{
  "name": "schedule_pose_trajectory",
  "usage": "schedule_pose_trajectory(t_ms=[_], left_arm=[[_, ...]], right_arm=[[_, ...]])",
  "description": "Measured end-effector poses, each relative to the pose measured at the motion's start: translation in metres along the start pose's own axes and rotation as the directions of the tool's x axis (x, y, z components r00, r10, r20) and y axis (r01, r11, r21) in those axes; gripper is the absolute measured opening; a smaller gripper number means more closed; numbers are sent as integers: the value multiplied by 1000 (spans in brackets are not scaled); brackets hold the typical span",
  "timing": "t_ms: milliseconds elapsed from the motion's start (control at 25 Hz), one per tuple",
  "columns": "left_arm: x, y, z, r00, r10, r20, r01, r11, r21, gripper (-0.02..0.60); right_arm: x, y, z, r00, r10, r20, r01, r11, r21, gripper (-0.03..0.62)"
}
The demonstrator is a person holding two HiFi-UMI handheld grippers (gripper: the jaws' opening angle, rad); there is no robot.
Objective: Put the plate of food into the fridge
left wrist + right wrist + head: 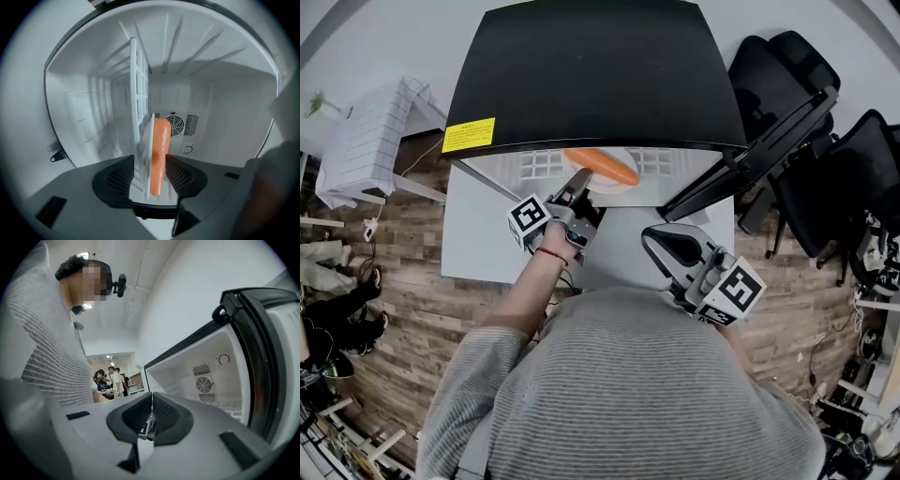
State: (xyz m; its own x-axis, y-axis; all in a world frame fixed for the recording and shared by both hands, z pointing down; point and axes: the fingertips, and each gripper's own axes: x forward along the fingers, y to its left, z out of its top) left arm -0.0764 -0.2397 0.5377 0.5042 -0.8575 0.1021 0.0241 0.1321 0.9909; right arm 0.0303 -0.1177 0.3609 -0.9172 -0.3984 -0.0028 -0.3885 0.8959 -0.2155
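**Plate on the fridge shelf, left fingers slack around it**

The plate [623,190] sits on the wire shelf [542,165] just inside the open fridge [600,66], with a single orange carrot [602,166] lying across it. Seen from the left gripper view, the plate's rim and the carrot stand between the two fingers [115,180], which are spread wide and not pressing on either.

The left gripper [579,180] reaches in at the shelf's front edge. At the back wall beyond the carrot there is a round fan vent [176,124].

The right gripper [661,239] hangs clear of the fridge, close to the person's chest, its fingers [166,416] pressed together with nothing between them. The fridge door [759,150] stands swung out on the right side, near that gripper.

Around the fridge:
- a yellow label [469,134] on the black top
- black office chairs [787,66] crowded behind the door
- a white crate [370,141] to the left, on the wood floor [412,300]

Several people [110,380] stand far back in the room.
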Motion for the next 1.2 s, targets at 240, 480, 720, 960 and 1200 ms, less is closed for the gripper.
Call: schedule_pose_trajectory(t_ms=[240,480,720,960,1200], left_arm=[[-16,-3,-7,999,8,-53,1,987,160,230],[-32,-3,-32,984,68,-164,11,900,435,229],[-46,3,-33,964,226,-141,-53,680,731,229],[-51,0,-35,932,356,-65,-66,344,937,227],[-50,-1,-43,917,399,-19,-46,153,987,227]], right_arm=[[-2,1,0,1000,3,4,-3,1000,-2,14],[-1,0,0,1000,11,4,-11,1000,-3,14],[2,4,-2,1000,26,4,-26,1000,-1,14],[3,4,-2,999,40,7,-40,999,-3,14],[0,5,-2,999,46,10,-46,999,-4,14]])
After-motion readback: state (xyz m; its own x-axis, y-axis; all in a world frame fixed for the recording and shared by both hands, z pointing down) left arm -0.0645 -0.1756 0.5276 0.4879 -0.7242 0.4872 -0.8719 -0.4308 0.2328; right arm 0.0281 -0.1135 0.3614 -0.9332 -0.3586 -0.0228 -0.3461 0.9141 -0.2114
